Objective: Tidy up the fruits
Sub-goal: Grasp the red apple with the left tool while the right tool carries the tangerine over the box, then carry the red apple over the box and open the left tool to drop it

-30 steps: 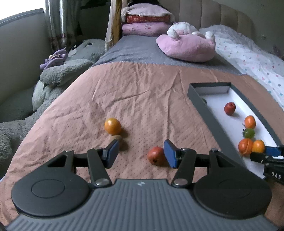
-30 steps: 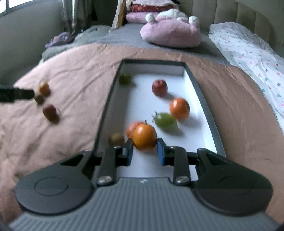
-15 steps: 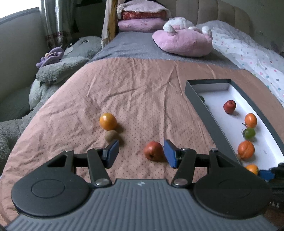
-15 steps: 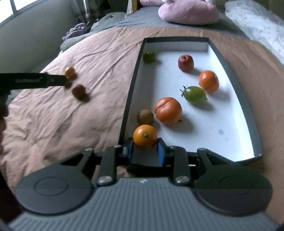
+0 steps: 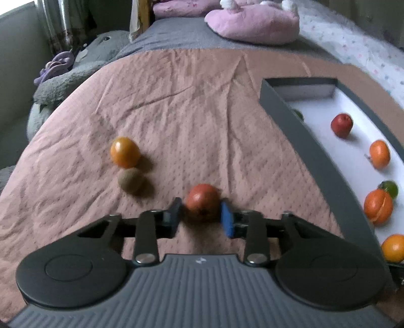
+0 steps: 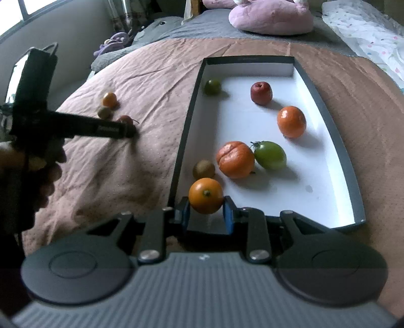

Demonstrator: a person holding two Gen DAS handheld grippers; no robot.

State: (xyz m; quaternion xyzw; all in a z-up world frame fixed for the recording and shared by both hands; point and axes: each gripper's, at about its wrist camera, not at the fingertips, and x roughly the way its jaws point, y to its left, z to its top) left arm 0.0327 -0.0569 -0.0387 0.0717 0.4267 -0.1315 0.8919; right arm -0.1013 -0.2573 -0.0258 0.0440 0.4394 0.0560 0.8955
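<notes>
Pink bedspread (image 5: 192, 106), grey tray (image 6: 328, 126), orange fruit (image 5: 125, 152), brown kiwi (image 5: 131, 180), red fruit (image 5: 202, 205), pink cushion (image 5: 252, 22)

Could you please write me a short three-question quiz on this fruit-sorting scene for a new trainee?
1. True or false: the right gripper is empty.
2. Which fruit sits between the jaws of the left gripper? A) the brown kiwi B) the red fruit C) the yellow-orange fruit
3. Fill in: the green tomato lies inside the ____, touching the large orange fruit.

Key: 1. False, it is shut on a small orange. 2. B. 3. Tray.
</notes>
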